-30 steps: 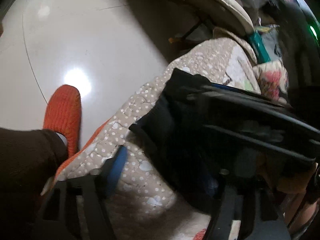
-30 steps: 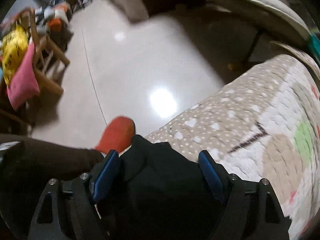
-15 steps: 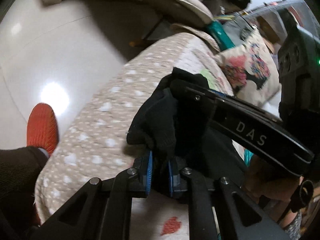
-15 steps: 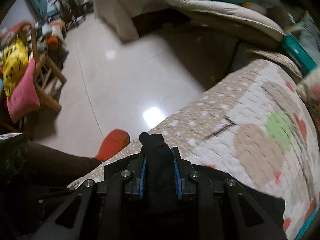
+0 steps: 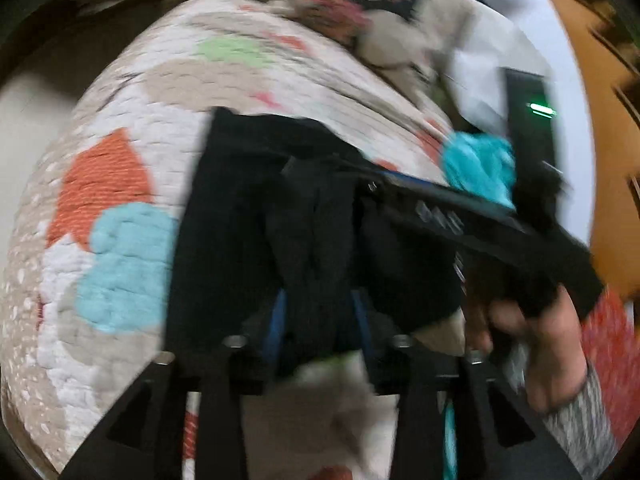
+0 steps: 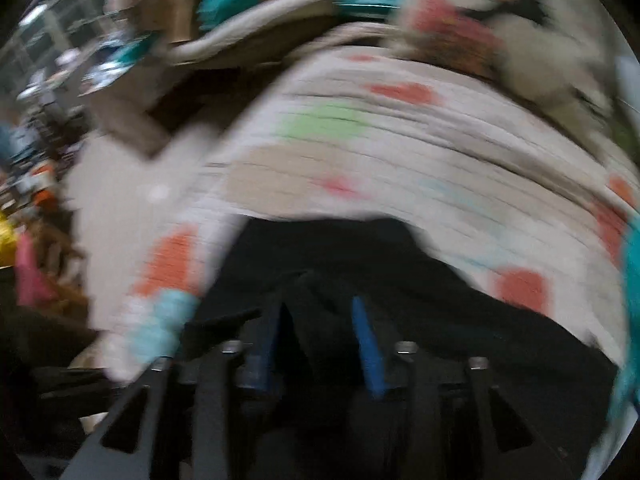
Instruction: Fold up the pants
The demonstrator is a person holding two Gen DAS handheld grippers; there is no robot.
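Black pants (image 5: 232, 208) lie spread on the patchwork quilt (image 5: 120, 160); the picture is motion-blurred. My left gripper (image 5: 318, 316) points down at them, its jaws opening, blue pads apart with a bunch of black cloth between them. The right gripper's black body (image 5: 440, 216) crosses the pants on the right, held by a hand (image 5: 540, 340). In the right wrist view the pants (image 6: 440, 300) fill the lower half, and my right gripper (image 6: 320, 328) is opening too. A ridge of black cloth stands between its pads, and the right pad's inner face shows bare.
The quilt (image 6: 360, 160) covers a bed or sofa. A flowered cushion (image 5: 352, 4) lies at its far end, with a teal cloth (image 5: 476, 164) and white fabric (image 5: 492, 68) to the right. Cluttered furniture (image 6: 100, 40) stands beyond the quilt's left edge.
Both grippers swept from the quilt's floor-side edge across the bed, carrying the pants' edge. Half a second ago both were pinched on the cloth; now the pads stand apart. Floor and orange slipper left view.
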